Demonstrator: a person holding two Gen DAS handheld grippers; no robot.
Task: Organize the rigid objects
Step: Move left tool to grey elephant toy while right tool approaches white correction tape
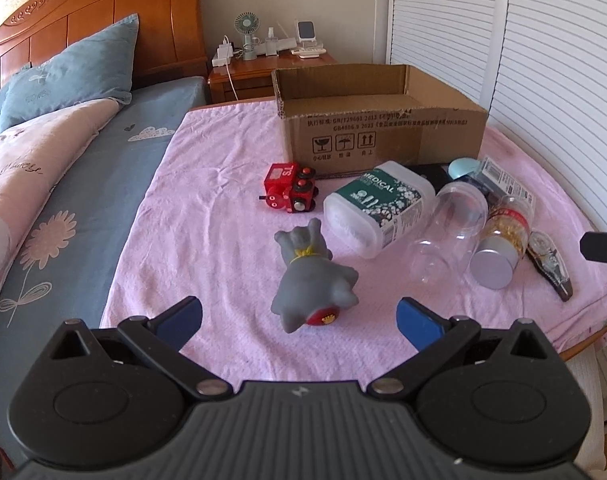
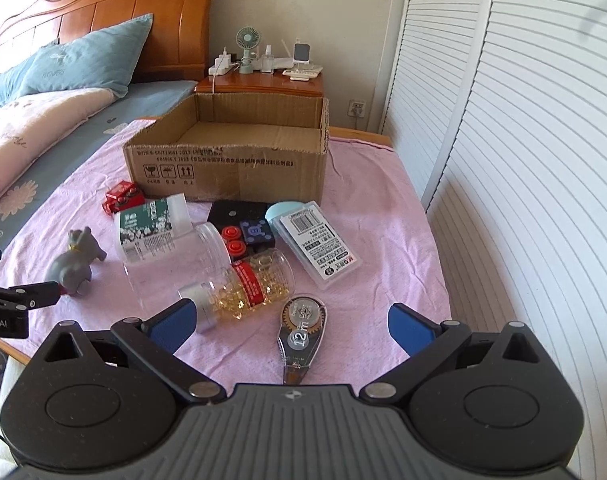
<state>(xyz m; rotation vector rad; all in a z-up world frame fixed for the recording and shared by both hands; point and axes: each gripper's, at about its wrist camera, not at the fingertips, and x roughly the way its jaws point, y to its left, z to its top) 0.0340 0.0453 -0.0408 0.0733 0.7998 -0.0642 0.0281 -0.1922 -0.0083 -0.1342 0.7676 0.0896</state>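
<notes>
A grey toy animal lies on the pink cloth just ahead of my open left gripper, whose blue pads flank its near end without touching. Behind it lie a red toy train, a white medical tub, a clear empty jar and a capsule bottle. My right gripper stands open over a correction tape dispenser, with the capsule bottle by its left pad. An open cardboard box stands behind the clutter.
A clear barcode case, a black toy with red buttons and a pale blue lid lie before the box. White louvred doors run along the right. A bed lies left, a nightstand behind.
</notes>
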